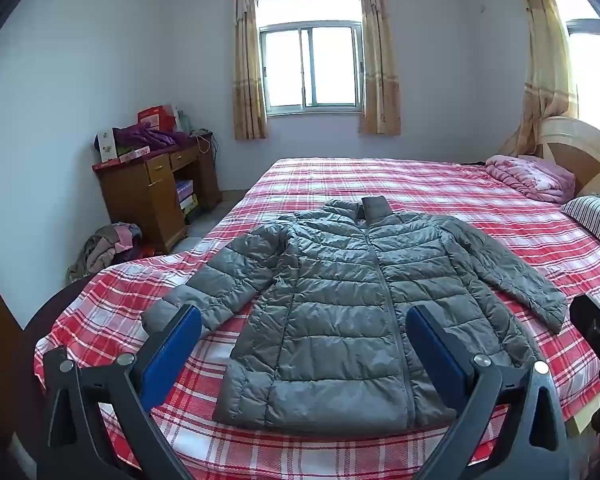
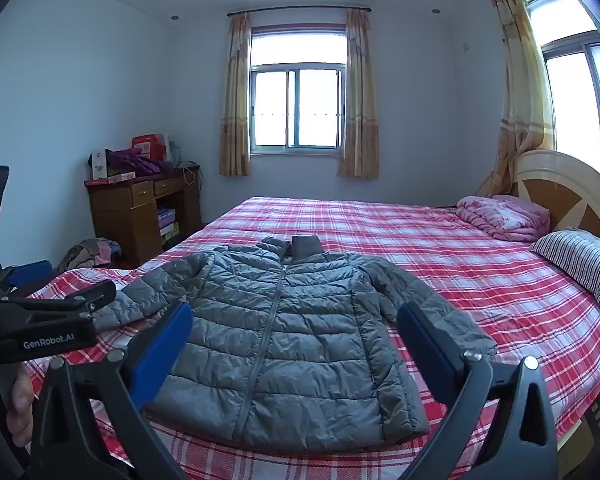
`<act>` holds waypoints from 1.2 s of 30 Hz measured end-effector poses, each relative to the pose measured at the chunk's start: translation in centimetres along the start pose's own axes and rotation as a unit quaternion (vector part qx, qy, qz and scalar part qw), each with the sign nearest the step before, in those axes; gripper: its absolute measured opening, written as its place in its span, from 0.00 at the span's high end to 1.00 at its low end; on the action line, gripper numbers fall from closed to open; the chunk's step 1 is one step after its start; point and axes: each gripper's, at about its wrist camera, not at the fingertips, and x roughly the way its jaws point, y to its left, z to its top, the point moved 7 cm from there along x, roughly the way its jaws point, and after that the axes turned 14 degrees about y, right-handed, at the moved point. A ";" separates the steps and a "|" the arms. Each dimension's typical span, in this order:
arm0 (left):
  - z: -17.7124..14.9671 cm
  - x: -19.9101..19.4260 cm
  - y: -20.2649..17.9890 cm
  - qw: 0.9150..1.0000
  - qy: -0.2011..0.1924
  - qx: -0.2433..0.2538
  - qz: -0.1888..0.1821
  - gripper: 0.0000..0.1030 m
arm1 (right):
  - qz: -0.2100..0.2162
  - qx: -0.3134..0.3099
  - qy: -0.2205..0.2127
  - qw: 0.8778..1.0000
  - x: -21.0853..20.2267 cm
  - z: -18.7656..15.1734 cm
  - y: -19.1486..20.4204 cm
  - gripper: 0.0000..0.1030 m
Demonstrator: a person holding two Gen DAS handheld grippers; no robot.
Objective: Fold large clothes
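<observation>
Jacket [image 1: 340, 300] — one, flat on bed [image 1: 460, 200].

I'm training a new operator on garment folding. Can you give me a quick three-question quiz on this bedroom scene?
1. True or false: the grey puffer jacket lies zipped and flat, sleeves spread.
2. What pattern has the bed sheet?
3. The left gripper and right gripper are: A) both open, holding nothing; B) both clamped on sleeves; C) one shut on the collar.

Key: 1 true; 2 red and white plaid; 3 A.
</observation>
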 end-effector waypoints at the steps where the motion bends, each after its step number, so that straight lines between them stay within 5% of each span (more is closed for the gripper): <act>1: 0.0 0.0 0.0 1.000 0.000 -0.002 0.000 0.01 | 0.002 0.003 0.001 1.000 0.0 0.0 0.0 0.00; 36: 0.4 0.1 1.4 1.000 -0.006 -0.021 0.008 0.01 | 0.009 0.012 0.011 1.000 1.1 -0.9 0.6 0.00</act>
